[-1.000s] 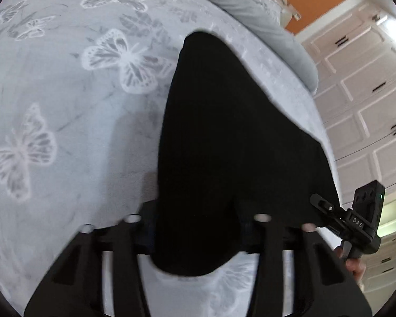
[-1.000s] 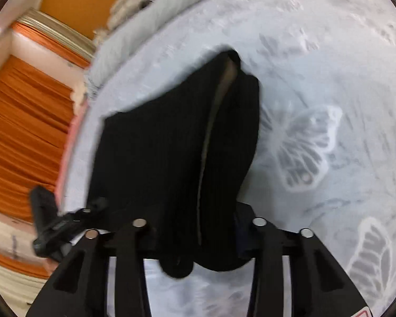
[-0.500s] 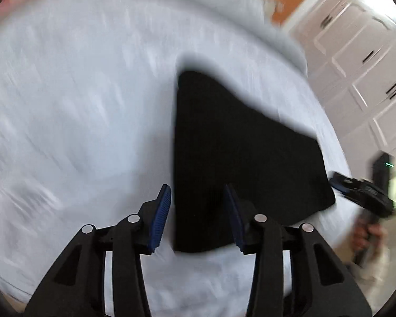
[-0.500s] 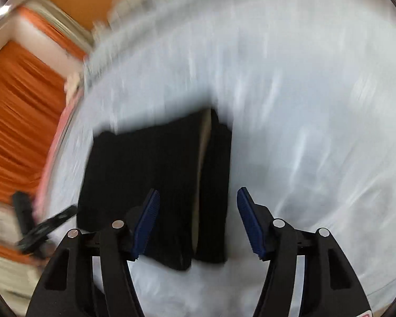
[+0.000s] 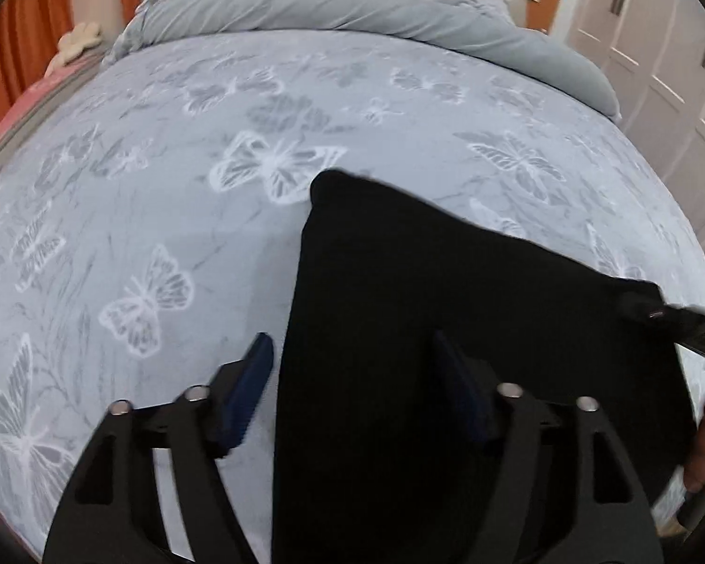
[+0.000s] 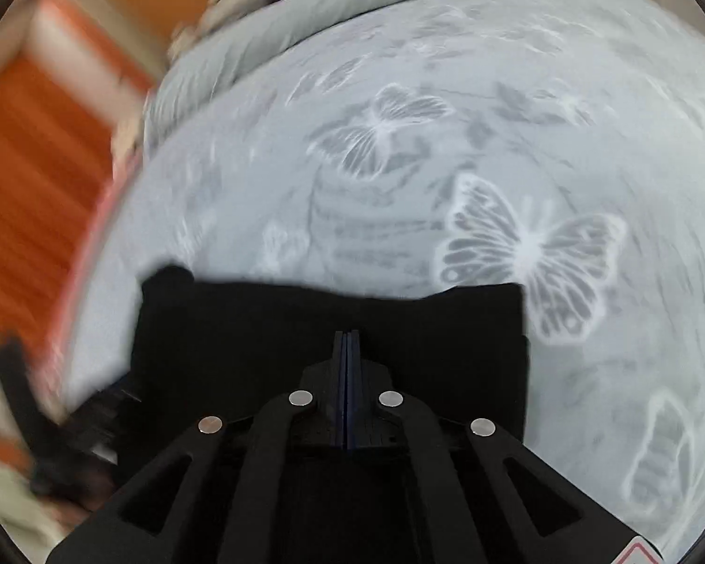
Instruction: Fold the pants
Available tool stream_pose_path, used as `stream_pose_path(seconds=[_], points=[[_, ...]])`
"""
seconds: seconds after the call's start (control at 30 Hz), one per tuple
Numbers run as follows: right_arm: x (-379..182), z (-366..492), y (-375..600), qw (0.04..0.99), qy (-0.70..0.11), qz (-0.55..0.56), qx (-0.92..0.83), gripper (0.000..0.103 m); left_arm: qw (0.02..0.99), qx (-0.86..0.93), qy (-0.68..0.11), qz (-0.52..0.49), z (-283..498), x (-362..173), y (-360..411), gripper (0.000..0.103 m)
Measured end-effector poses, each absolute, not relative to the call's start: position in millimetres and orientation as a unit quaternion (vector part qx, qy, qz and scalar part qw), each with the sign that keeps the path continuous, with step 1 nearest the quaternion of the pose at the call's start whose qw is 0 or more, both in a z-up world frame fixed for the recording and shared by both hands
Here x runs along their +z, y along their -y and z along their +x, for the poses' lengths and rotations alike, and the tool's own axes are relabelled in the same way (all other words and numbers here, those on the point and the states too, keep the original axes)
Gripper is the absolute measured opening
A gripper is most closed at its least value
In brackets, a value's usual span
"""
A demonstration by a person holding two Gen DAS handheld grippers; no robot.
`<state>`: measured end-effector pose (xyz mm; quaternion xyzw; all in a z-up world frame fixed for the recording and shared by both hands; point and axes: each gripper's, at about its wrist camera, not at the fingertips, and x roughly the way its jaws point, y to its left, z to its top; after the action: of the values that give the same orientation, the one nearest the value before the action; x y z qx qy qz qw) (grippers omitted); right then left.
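Two grippers hung over the black pants, which lay folded into a compact dark panel on the butterfly-print bedsheet, near the bed's front edge and toward its right side as the left wrist camera saw it. The left gripper had its blue-padded fingers spread wide, straddling the panel's left edge: one finger over bare sheet, the other over cloth, neither visibly touching. The right gripper had its fingers pressed together with no gap, poised over the middle of the pants; whether any cloth was pinched between them could not be told, since black lay on black.

In the left view the panel's long axis ran from the front edge up and away toward a corner beside a white butterfly. In the right view, which was motion-blurred, the far edge ran crosswise ahead of the fingertips. Judging by this, the left gripper was better placed for the left edge. Bare sheet stretched beyond the pants up to the rolled grey duvet at the head of the bed.
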<state>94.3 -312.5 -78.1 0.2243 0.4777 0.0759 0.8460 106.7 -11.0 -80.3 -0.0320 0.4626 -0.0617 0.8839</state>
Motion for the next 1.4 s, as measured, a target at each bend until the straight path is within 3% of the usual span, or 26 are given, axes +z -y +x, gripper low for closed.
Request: stream_pose_path(seconds=[0.1,0.17,0.27,0.3,0.33,0.53,0.93,1.07,1.2,1.3,1.4], points=[[-57.1,80.0,296.4,0.876,-0.444,0.159,0.101,0.001,0.887,-0.063,-0.457,-0.033,99.7,-76.6,8.1,0.070],[-78.2,90.1,290.3,0.865,-0.481,0.116,0.080,0.000,0.889,-0.063,-0.453,-0.031,96.7,-75.5,4.1,0.070],[-87.9,87.1,323.4,0.846,-0.482,0.214,0.084,0.000,0.894,-0.067,-0.442,-0.039,96.4,-67.3,-6.7,0.070],[-75.1,80.9,322.2,0.857,-0.469,0.203,0.072,0.000,0.899,-0.060,-0.433,-0.038,93.5,-60.7,-12.6,0.069],[-65.4,76.4,317.5,0.869,-0.455,0.183,0.069,0.011,0.905,-0.052,-0.420,-0.042,89.5,-50.1,-23.3,0.069],[-30.9,70.0,250.1,0.890,-0.406,0.146,0.150,0.011,0.921,0.011,-0.379,-0.089,73.2,-15.8,-88.9,0.070],[-87.4,134.2,101.4,0.874,-0.439,0.090,0.189,0.012,0.922,0.061,-0.376,-0.069,68.5,-11.9,-123.3,0.073],[-98.1,131.8,57.1,0.892,-0.417,0.005,0.177,0.013,0.926,0.068,-0.369,-0.046,66.8,-12.9,-125.2,0.077],[-96.3,134.6,63.1,0.887,-0.421,0.022,0.188,0.013,0.926,0.056,-0.372,-0.038,67.8,-14.2,-120.2,0.077],[-71.4,131.3,97.4,0.880,-0.417,0.104,0.201,0.010,0.921,0.026,-0.385,-0.053,66.5,-17.8,-113.8,0.077],[-32.3,111.5,146.8,0.903,-0.387,0.105,0.155,0.011,0.917,-0.011,-0.393,-0.063,60.8,-20.5,-102.5,0.079]])
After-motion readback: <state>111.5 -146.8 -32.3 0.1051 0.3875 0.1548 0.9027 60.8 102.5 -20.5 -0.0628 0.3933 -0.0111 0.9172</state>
